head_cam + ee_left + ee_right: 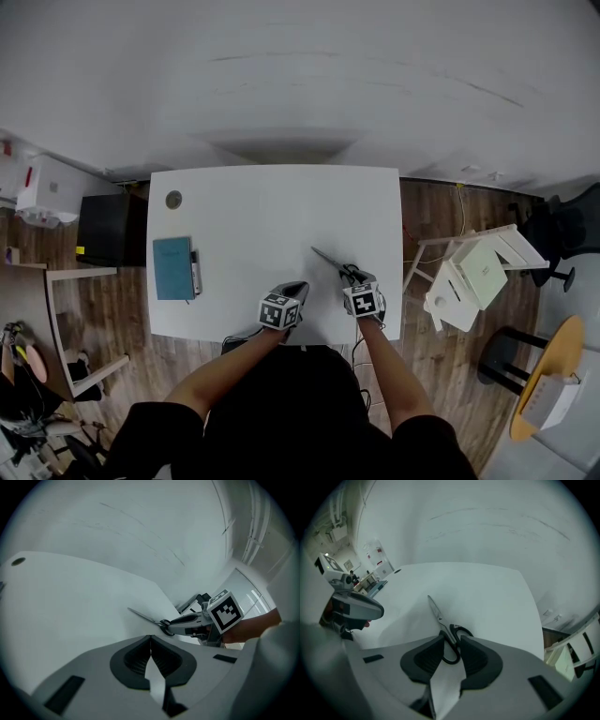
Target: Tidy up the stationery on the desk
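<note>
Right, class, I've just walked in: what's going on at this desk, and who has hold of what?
A person at a white desk holds a gripper in each hand. The right gripper is shut on the black handle of the scissors, blades pointing away. The left gripper is shut and empty beside it. A teal notebook and a pen lie at the desk's left, untouched.

On the desk (272, 211) the right gripper (355, 279) holds scissors (328, 259), blue notebook (173, 268) well left.

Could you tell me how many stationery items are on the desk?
3: a teal notebook on the left, a pen-like item along its right edge, and scissors between the fingers of the right gripper. I see no others.
</note>
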The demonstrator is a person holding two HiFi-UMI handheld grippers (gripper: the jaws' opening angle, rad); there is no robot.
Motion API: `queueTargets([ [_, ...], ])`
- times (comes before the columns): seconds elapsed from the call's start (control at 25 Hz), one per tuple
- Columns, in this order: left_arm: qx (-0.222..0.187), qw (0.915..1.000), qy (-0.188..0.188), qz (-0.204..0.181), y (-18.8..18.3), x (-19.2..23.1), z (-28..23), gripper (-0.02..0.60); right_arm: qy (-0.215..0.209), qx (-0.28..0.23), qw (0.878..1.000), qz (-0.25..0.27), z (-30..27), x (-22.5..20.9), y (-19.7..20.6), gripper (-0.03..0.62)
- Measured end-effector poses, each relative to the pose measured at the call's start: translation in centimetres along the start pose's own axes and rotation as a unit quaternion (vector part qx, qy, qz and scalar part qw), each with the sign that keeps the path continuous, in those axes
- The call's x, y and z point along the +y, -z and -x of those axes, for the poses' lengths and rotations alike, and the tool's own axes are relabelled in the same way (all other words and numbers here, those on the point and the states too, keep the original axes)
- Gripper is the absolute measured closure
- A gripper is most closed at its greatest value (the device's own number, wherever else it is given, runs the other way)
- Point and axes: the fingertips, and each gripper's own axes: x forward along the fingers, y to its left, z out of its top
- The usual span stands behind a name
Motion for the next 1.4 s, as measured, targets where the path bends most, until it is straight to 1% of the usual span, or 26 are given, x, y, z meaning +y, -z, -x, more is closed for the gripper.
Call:
queueTargets([
  [0.2,-0.003,1.0,-0.003,0.003,-0.1,0.5,0.5,0.568,0.005,0.021,0.996,0.089,-0.4,-0.2,-0.4,0.49],
  [0.28,-0.004,1.0,-0.005,0.004,-0.1,0.7,0.7,0.568,-0.004,0.036,0.993,0.109,-0.7,0.1,0.1,0.488],
  [0.36,-0.007,0.9999,-0.007,0.005,-0.2,0.9,1.0,0.568,-0.013,0.047,0.992,0.114,-1.0,0.3,0.6,0.488],
  [0.44,-0.01,0.9999,-0.009,0.007,-0.2,1.1,1.4,0.568,-0.015,0.048,0.993,0.109,-1.2,0.3,0.9,0.488],
  [0.6,-0.014,0.9998,-0.011,0.01,0.0,1.6,2.1,0.568,-0.011,0.033,0.995,0.09,-1.3,0.2,1.0,0.488],
  [0.76,-0.017,0.9997,-0.012,0.011,0.0,2.3,2.9,0.568,-0.004,0.027,0.996,0.08,-1.2,0.6,0.8,0.5],
  [0.88,-0.021,0.9995,-0.011,0.02,0.0,2.7,3.8,0.568,0.003,0.011,0.999,0.03,-1.1,1.7,0.8,0.5],
  [0.96,-0.024,0.9992,-0.009,0.03,-0.1,3.0,4.5,0.568,0.009,-0.002,1.0,0.0,-1.1,2.8,0.6,0.502],
  [1.04,-0.026,0.9993,-0.01,0.026,-0.1,3.3,5.3,0.568,0.015,-0.014,1.0,-0.013,-1.1,4.1,0.3,0.503],
  [1.16,-0.03,0.9992,-0.017,0.021,-0.1,4.4,6.7,0.568,0.016,-0.027,0.999,-0.021,-1.3,6.6,-0.4,0.503],
  [1.4,-0.038,0.9982,-0.035,0.031,0.7,7.7,10.5,0.568,0.011,-0.037,0.999,-0.026,-2.4,12.3,-1.9,0.503],
])
